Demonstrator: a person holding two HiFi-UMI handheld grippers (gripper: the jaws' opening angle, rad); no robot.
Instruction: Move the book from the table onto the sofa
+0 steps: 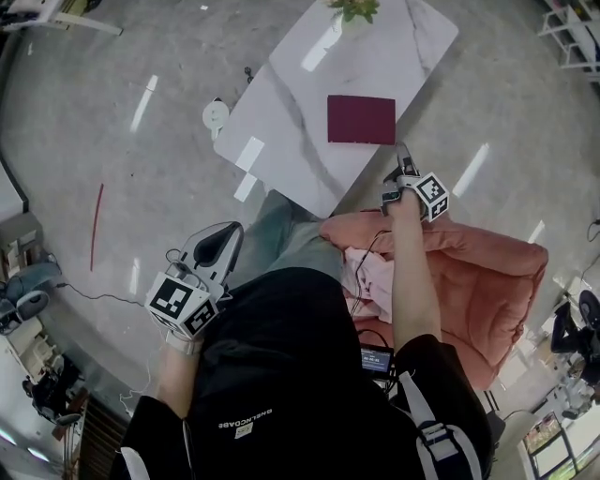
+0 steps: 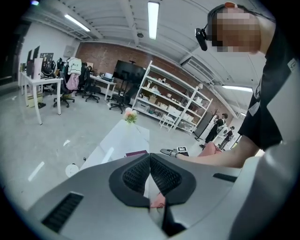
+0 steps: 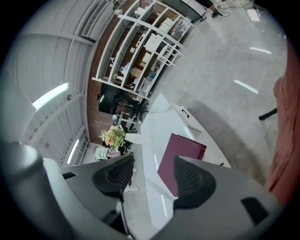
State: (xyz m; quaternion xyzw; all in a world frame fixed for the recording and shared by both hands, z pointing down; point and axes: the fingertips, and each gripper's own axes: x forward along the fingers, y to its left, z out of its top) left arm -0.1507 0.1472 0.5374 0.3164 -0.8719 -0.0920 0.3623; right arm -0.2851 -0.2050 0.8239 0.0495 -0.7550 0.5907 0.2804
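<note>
Currently the reach-in step, nothing picked yet. Book (image 1: 361, 119), dark red, lies flat and closed on the white marble worktop (image 1: 281, 112), near the edge that faces the person, well clear of the plant (image 1: 354, 9) at the far end. Right tool (image 1: 401, 169) hangs just short of that edge, near the book but not touching. In the right gripper view its jaws stand apart with nothing between the pads (image 3: 117, 173), book showing beyond the gap. Left tool (image 1: 223, 239) is down by the person's left leg, away from the worktop, jaws together on nothing. A pink bit shows in the slot below its pads, probably fabric behind it, hard to say. Sofa (image 1: 487, 281), salmon pink, sits under the right arm just beside the worktop corner, so the carry looks short.

Doing it well, my read: book is flat, so a side-on pinch needs one jaw under it. Keep the jaws wide and come in low and level to the near edge, lower pad skimming the worktop. Or nudge the book until it overhangs the edge and bite there. Take it deep, and on the spine side if that can be found, so the pages don't fan open. Close fully before lifting. Risk: pushing the book away instead of getting under.
</note>
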